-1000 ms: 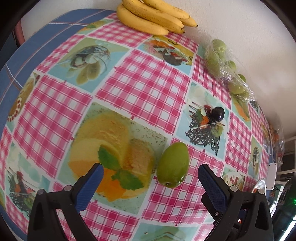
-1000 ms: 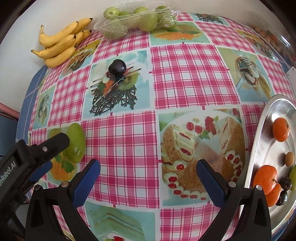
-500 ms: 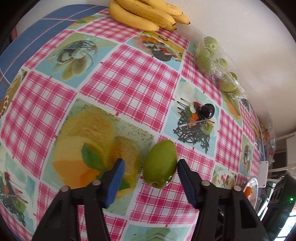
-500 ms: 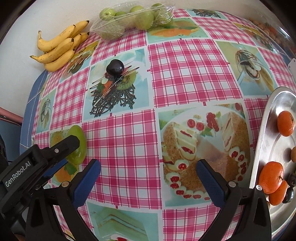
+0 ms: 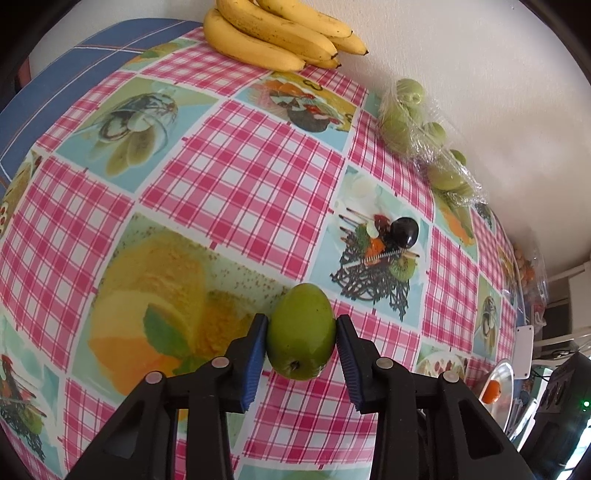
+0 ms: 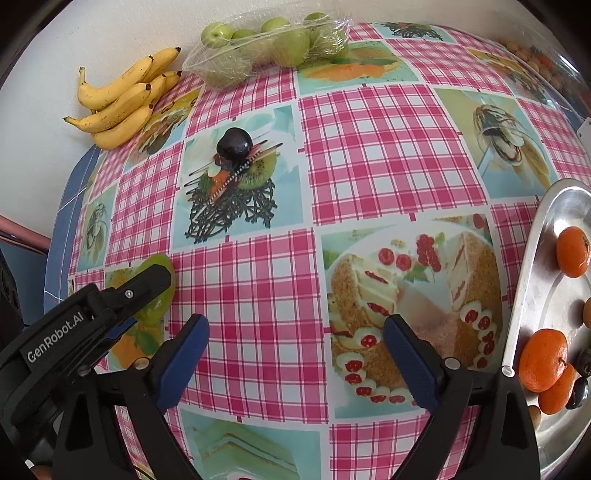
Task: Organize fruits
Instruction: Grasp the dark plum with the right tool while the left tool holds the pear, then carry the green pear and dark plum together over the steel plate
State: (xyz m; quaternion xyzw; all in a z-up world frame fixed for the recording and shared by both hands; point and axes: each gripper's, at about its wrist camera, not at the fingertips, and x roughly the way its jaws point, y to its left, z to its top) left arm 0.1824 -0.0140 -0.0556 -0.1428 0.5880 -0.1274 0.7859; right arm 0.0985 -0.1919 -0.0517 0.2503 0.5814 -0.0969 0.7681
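Note:
A green mango (image 5: 301, 330) lies on the checked tablecloth, and my left gripper (image 5: 300, 350) is shut on it, a blue pad on each side. In the right wrist view the same mango (image 6: 159, 291) shows at the left, half hidden behind the left gripper's black body (image 6: 74, 332). My right gripper (image 6: 295, 354) is open and empty above the cake picture. A steel tray (image 6: 535, 266) at the right holds oranges (image 6: 543, 360) and small dark fruits. A dark plum (image 6: 234, 144) lies on the cloth, also seen in the left wrist view (image 5: 404, 232).
A bunch of bananas (image 6: 122, 103) lies at the back by the wall, also in the left wrist view (image 5: 280, 33). A plastic-wrapped pack of green apples (image 6: 269, 44) sits beside them. A bag of small items (image 6: 532, 55) is at the far right.
My left gripper moved forward around the mango and closed from wide open until both pads press on it. My right gripper stayed open and drifted slightly.

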